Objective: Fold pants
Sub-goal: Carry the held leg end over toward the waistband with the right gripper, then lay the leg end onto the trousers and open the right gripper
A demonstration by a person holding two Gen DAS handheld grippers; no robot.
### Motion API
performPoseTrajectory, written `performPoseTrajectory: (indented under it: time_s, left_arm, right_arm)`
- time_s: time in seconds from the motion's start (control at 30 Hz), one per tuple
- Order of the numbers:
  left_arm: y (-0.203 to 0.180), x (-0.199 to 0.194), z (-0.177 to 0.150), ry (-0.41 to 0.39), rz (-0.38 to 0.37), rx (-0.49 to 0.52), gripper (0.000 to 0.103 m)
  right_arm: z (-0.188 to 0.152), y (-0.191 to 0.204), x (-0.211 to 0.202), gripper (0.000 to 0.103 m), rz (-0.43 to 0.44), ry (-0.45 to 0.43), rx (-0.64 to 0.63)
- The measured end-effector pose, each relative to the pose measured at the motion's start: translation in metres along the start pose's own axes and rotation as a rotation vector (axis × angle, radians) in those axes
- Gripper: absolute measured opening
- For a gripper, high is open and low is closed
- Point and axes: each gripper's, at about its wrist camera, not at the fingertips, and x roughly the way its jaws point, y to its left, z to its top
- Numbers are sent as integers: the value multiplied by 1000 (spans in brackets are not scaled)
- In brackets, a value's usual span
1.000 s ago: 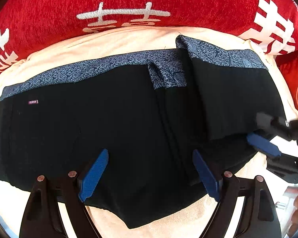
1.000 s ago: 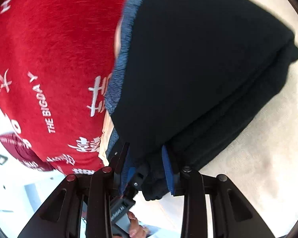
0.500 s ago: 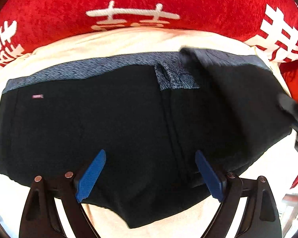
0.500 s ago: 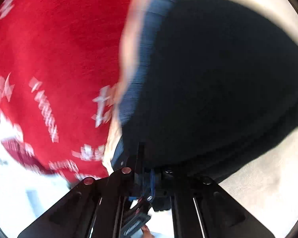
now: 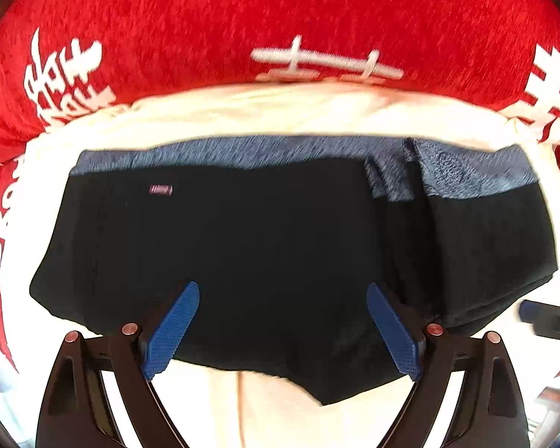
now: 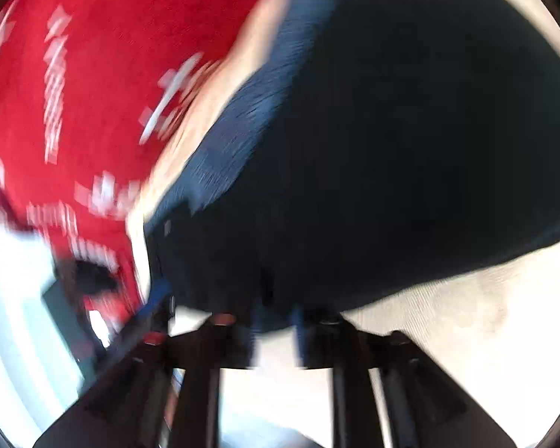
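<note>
Pants [image 5: 265, 246]: black, blue waistband at 12 o'clock, flat on cream cloth [image 5: 280, 115].
Left gripper [image 5: 282, 326]: jaws wide, holding nothing.
Right gripper [image 6: 276, 321]: blurred; state unclear.

Right gripper [image 6: 276, 326] now off the pants [image 5: 242, 254], its fold flat at right.
</note>
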Motion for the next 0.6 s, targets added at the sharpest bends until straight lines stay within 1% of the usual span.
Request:
performPoseTrajectory:
  time_s: [0.03, 0.07, 0.1, 0.13, 0.2, 0.23, 0.27, 0.3, 0.37, 0.4, 0.47, 0.5, 0.53, 0.57, 0.6]
  left_arm:
    - [-5, -3, 6, -7, -10, -3, 92]
    - [-13, -8, 12, -19, -26, -4, 92]
    - [-31, -6, 25, -26, -34, -3, 92]
    - [-36, -12, 29, -33, -44, 2, 92]
    - [-56, -17, 40, -48, -66, 15, 92]
    - [-68, -11, 47, -53, -74, 22, 92]
    - [-79, -9, 52, -57, -81, 30, 92]
    - [-90, -5, 57, -56, -88, 35, 92]
    - [-108, 5, 65, -45, -105, 36, 92]
    - [-116, 12, 68, -36, -113, 29, 92]
    - [-128, 26, 71, -8, -123, 19, 92]
    - [-133, 31, 69, 7, -107, 22, 92]
    - [-135, 35, 68, 16, -92, 25, 92]
    - [-135, 37, 64, 22, -79, 27, 92]
    - [-134, 40, 60, 28, -68, 32, 92]
  right_arm:
    - [2, 9, -14, 49, -1, 8, -70]
    - [3, 12, -30, 49, 6, -1, -125]
    - [9, 14, -49, 49, 10, -24, -167]
    - [16, 9, -68, 49, 3, -64, -188]
    - [40, -13, -100, 49, -35, -160, -175]
    - [55, -32, -110, 49, -62, -196, -136]
    - [67, -47, -114, 49, -70, -215, -94]
    - [78, -68, -118, 49, -52, -224, -44]
    - [98, -105, -112, 49, 2, -201, 53]
    - [106, -118, -104, 49, 35, -171, 81]
    - [116, -134, -83, 49, 64, -99, 93]
    - [118, -138, -74, 45, 96, -69, 105]
    - [118, -140, -70, 35, 109, -56, 122]
    - [119, -140, -66, 33, 125, -54, 140]
    - [118, -136, -68, 29, 162, -51, 149]
